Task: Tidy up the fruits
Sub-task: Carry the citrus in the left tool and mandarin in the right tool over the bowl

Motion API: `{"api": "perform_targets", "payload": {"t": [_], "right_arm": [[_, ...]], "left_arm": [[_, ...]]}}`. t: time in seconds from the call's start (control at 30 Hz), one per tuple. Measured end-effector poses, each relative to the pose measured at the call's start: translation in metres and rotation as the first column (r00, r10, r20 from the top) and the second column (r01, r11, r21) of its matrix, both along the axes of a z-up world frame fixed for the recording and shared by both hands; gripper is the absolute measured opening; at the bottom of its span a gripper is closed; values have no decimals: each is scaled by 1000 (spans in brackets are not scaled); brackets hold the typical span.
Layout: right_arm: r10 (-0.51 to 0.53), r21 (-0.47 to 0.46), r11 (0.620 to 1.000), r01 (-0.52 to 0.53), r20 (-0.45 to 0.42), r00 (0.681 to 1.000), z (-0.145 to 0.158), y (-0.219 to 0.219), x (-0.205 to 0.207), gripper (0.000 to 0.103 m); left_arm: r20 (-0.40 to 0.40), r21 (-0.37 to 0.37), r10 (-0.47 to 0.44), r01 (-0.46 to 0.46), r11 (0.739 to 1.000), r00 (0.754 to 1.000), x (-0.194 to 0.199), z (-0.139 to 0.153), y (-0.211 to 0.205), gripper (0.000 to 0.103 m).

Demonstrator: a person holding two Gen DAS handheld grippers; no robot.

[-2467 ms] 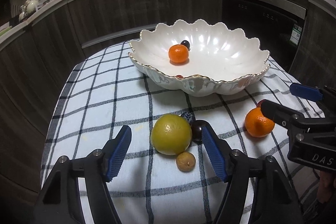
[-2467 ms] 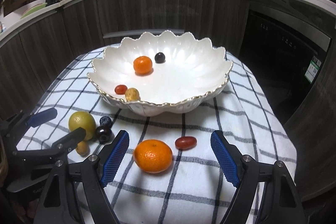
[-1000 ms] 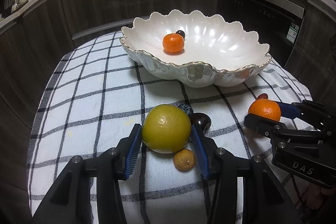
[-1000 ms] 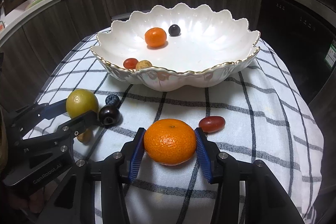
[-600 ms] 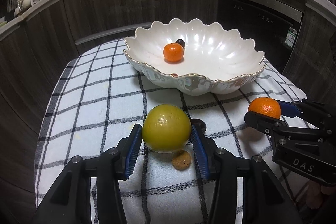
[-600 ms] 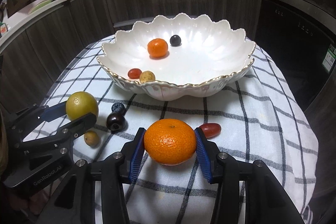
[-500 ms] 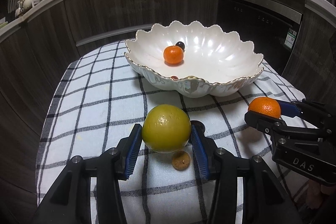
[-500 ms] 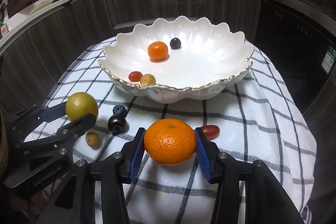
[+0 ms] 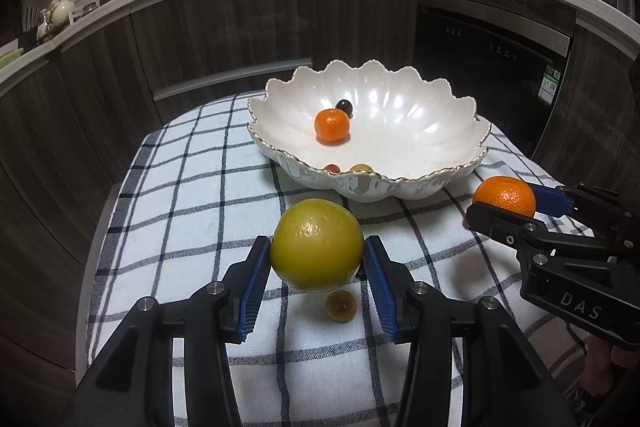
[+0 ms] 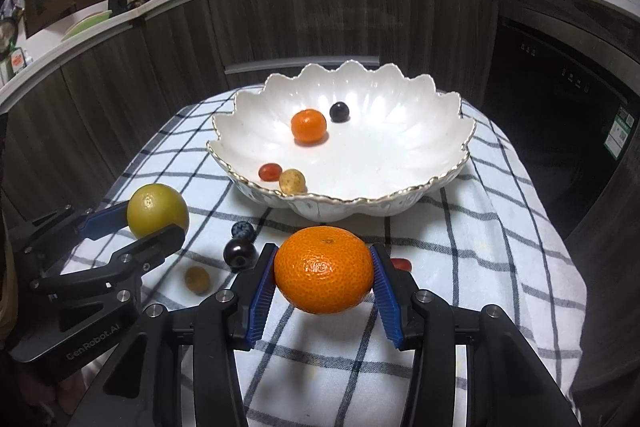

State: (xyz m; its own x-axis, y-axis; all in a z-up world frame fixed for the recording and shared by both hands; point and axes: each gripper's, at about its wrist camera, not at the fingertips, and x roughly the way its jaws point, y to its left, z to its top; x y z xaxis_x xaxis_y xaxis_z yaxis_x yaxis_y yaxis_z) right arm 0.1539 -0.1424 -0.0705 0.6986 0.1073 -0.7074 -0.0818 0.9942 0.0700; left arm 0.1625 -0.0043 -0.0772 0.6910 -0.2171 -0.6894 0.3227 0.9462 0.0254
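Observation:
My left gripper [image 9: 316, 259] is shut on a yellow-green citrus fruit [image 9: 316, 245] and holds it above the checked cloth; it also shows in the right wrist view [image 10: 157, 211]. My right gripper [image 10: 324, 275] is shut on a large mandarin [image 10: 324, 269], lifted above the cloth, seen also in the left wrist view [image 9: 505, 195]. The white scalloped bowl [image 10: 400, 155] stands behind both and holds a small mandarin [image 10: 308, 126], a dark grape [image 10: 339, 111], a cherry tomato [image 10: 269, 171] and a small tan fruit [image 10: 292, 181].
On the checked cloth [image 10: 480, 247] lie a dark plum [image 10: 239, 253], a blueberry [image 10: 243, 229], a small tan fruit [image 10: 197, 279] and a red tomato [image 10: 401, 263], partly hidden by my right finger. Dark cabinets [image 10: 320, 27] curve behind the table.
Both grippers closed on their fruits and have lifted them off the cloth, rising higher and drawing back a little from the bowl. The small fruits stay on the cloth.

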Motion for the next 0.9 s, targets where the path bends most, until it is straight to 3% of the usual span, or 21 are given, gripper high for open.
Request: {"api": "perform_targets", "payload": {"t": [0.9], "right_arm": [[-34,18,999,32,102,994,42,-20,-2,47]], "left_arm": [[82,-2,-12,12,1000,997,3,44,-20,47]]}}
